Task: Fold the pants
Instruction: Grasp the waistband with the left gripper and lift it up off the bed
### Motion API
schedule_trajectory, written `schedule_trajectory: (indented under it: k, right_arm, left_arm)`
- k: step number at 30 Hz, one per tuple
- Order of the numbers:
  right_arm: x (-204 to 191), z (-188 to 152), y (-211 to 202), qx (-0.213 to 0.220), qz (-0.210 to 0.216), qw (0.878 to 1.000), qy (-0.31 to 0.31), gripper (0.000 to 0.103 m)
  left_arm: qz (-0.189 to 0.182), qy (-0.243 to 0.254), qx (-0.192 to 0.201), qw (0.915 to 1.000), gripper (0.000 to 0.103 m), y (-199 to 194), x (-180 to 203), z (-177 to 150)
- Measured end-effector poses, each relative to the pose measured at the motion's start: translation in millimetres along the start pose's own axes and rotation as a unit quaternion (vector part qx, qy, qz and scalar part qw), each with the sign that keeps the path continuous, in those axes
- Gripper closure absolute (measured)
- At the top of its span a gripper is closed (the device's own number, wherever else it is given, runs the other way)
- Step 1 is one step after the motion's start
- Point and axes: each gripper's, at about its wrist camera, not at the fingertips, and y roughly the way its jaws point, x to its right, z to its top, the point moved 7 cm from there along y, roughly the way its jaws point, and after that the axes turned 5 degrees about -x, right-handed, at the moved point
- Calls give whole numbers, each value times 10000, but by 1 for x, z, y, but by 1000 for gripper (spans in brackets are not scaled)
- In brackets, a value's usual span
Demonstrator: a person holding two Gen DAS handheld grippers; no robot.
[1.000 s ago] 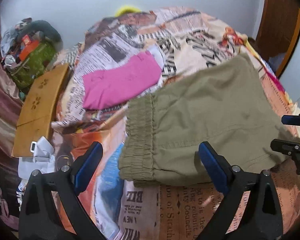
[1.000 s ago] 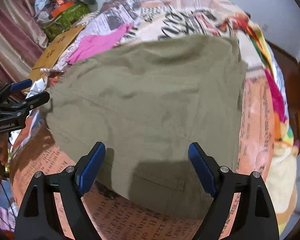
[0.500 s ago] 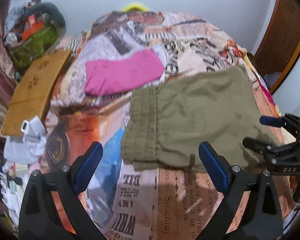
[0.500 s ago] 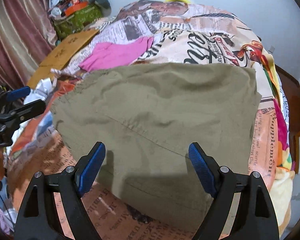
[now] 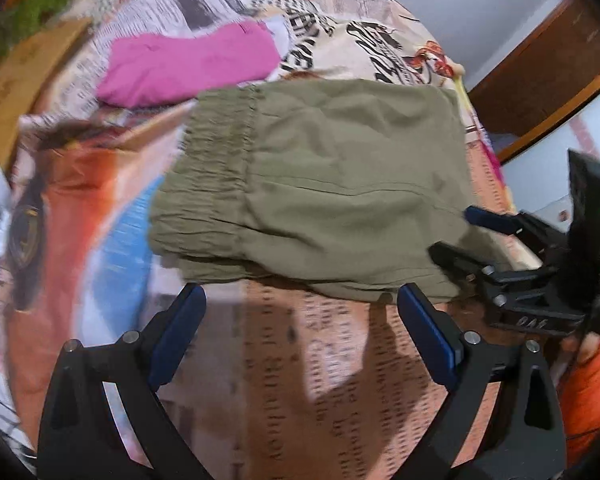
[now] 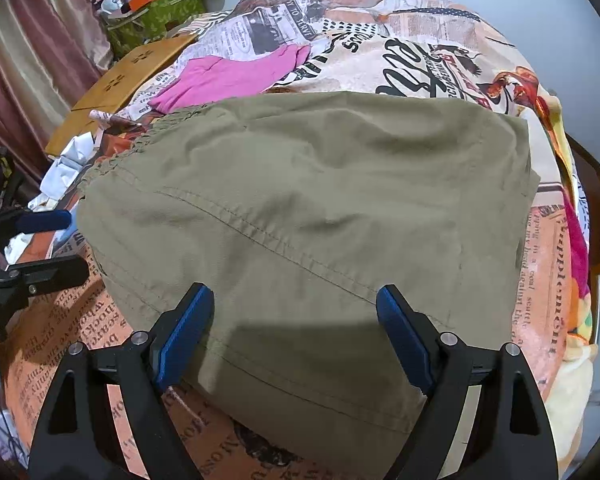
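Olive pants folded flat on printed bedspread — left gripper spread wide, empty; right gripper likewise released, over near edge — pink garment beyond.

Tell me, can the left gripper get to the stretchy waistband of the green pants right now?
Probably yes. The left gripper is open, just short of the pants, and only bare bedsheet lies before the waistband. The right gripper is over the other end.

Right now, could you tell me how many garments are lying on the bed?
2: olive pants spread across the near part of the bedspread, and a pink garment beyond their waistband. Others may be hidden.
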Motion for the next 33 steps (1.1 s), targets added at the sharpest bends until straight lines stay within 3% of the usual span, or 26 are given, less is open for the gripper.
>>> schedule_trajectory:
  k: [3,8,11,16,18,25,33]
  right_arm:
    - [0,0,1,-3,32,10000,12,20]
    - [0,-2,1,-5,82,10000,11,20]
    - [1,-2,2,-17,125,9999,30,20]
    - [1,-3,2,-9,163,9999,43,20]
    - [1,-3,2,-11,180,9998,52,20]
    - [1,-4,2,-4,166,9998,59,20]
    - [0,-8,-12,102,223,9995,194,20]
  left_arm:
    - [-447,-181,-213,9986,5,9,6,2]
    - [-684,-427,-275,9964,5,16,2,18]
    - [-718,-701,-249,9946,6,20,-10,29]
    - [-589,-848,-113,9946,20,23,-20,43]
    - [-395,-711,28,9967,34,19,-17,45]
    - [785,-193,725,9941,61,4,-6,52]
    - [1216,48,1232,9849,68,-32,-6,38]
